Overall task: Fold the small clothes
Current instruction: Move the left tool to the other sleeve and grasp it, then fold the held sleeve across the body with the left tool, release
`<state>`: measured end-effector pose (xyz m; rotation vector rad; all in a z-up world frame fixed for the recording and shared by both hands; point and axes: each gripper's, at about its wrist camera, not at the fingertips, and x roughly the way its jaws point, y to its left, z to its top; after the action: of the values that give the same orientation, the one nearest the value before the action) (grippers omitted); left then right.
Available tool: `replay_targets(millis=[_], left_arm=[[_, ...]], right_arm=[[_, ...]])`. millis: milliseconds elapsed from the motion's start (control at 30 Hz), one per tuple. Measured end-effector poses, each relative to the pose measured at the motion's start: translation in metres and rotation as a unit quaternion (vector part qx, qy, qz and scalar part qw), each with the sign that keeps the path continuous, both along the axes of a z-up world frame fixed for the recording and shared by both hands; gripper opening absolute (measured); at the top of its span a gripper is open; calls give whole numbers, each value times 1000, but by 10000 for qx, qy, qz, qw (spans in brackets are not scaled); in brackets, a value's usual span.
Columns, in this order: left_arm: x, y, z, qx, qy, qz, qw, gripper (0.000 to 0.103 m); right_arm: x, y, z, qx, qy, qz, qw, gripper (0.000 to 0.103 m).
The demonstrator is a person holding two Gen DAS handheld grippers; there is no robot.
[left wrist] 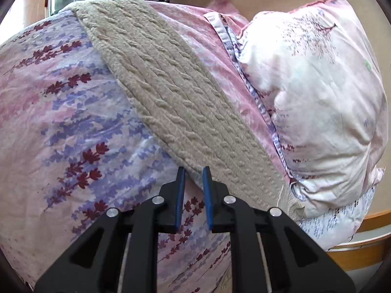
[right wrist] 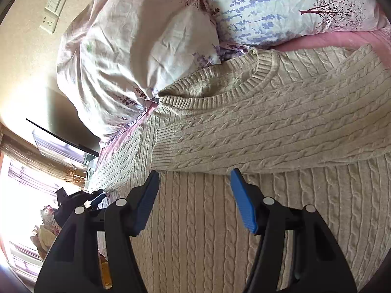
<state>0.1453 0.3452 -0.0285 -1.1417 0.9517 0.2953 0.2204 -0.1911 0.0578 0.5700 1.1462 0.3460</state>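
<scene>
Sweater (right wrist: 244, 112), beige cable knit, lies flat on bed's floral sheet (left wrist: 61, 112); one sleeve folded across body, neckline toward pillows. Pillow (left wrist: 315, 92) just beside sweater's collar end. Left claw (left wrist: 193, 172) at sweater's edge, blue pads slightly apart, nothing gripped. Right claw (right wrist: 194, 178) above sweater's body, just short of folded sleeve, jaws spread wide, empty. Wall switch (right wrist: 52, 9) beyond pillows.
</scene>
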Motion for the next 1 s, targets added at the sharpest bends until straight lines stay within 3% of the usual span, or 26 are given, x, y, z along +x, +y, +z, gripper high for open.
replay_targets(millis=[200,300,433,500,600,700,833,933,1000], left_arm=[[-6,23,-10,-352,-155,696,9968,12],[-6,25,-9,-290,-178,830,9960,10],[3,14,8,254,-249,687,9970,6],[9,-1,31,583,-538,494,9956,6],[22,-30,60,668,-1092,51,9918,6],[37,-84,93,810,-1657,-713,9803,6],[55,-183,115,961,-2192,-1986,9504,6],[67,-257,101,1206,-2044,-2896,9273,6],[79,-298,72,1235,-1607,-3486,9151,7]], right_arm=[[-2,-7,1,44,-20,-28,10000,62],[-5,-15,-1,100,4,-53,9999,62],[-8,-24,-3,159,21,-99,9998,62],[-8,-27,-2,167,-1,-134,9998,62],[-9,-35,-1,157,-72,-216,9996,62],[-9,-42,0,169,-120,-305,9993,62],[-11,-51,0,143,-160,-414,9989,62],[-11,-57,-2,135,-140,-497,9986,62],[-12,-61,-4,107,-118,-541,9984,62]])
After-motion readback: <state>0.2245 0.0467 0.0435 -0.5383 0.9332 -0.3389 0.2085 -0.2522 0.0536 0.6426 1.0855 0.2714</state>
